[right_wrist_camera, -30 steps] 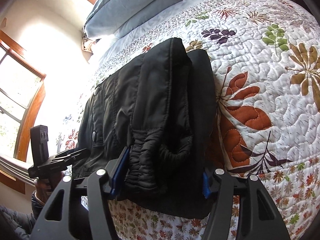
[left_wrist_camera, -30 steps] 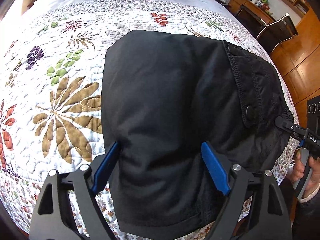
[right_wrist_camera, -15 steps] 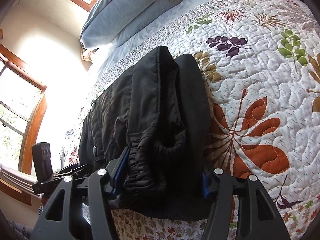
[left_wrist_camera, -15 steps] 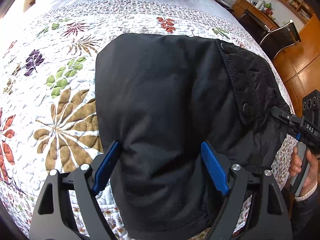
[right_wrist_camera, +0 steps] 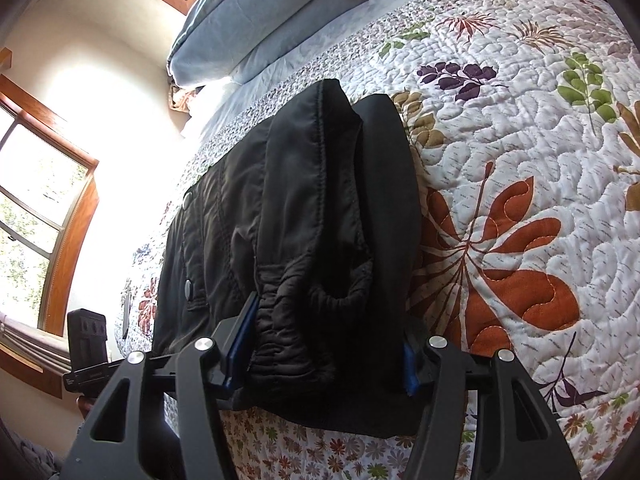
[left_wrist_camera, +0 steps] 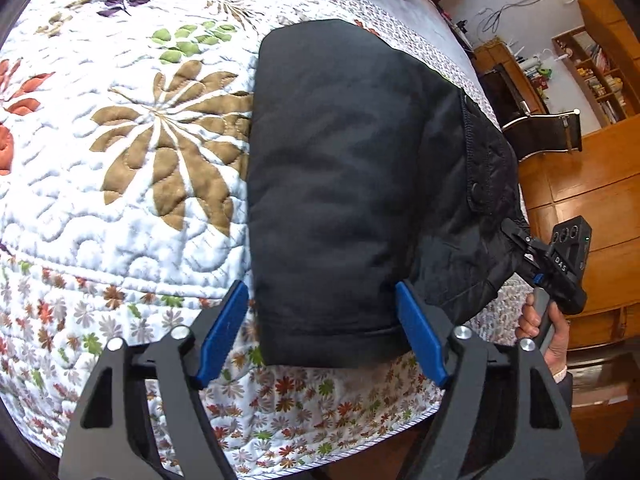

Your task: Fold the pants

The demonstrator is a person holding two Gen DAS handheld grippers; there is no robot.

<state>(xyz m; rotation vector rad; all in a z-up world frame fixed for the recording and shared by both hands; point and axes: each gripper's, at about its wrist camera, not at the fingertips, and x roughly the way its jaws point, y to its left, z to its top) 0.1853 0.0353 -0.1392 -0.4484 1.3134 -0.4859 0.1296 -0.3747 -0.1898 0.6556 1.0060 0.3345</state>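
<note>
Black pants (left_wrist_camera: pixel 340 184) lie folded in a thick bundle on the floral quilt (left_wrist_camera: pixel 132 152), near the bed's edge. My left gripper (left_wrist_camera: pixel 324 332) is open, its blue fingers straddling the near end of the bundle. My right gripper (right_wrist_camera: pixel 320 344) is open wide, its fingers on either side of the gathered waistband end of the pants (right_wrist_camera: pixel 304 240). The right gripper also shows in the left wrist view (left_wrist_camera: pixel 516 236), at the pants' right side. The left gripper's body shows at the lower left of the right wrist view (right_wrist_camera: pixel 88 340).
Blue-grey pillows (right_wrist_camera: pixel 256 12) lie at the head of the bed. A wooden-framed window (right_wrist_camera: pixel 44 216) is on the left. A dark chair (left_wrist_camera: pixel 540 136), a wooden cabinet (left_wrist_camera: pixel 600 200) and shelves (left_wrist_camera: pixel 596 64) stand beyond the bed's right side.
My left gripper has pulled back and swung left, so the bundle's near end now sits between its fingertips at the quilt's edge. The right gripper stays around the waistband end.
</note>
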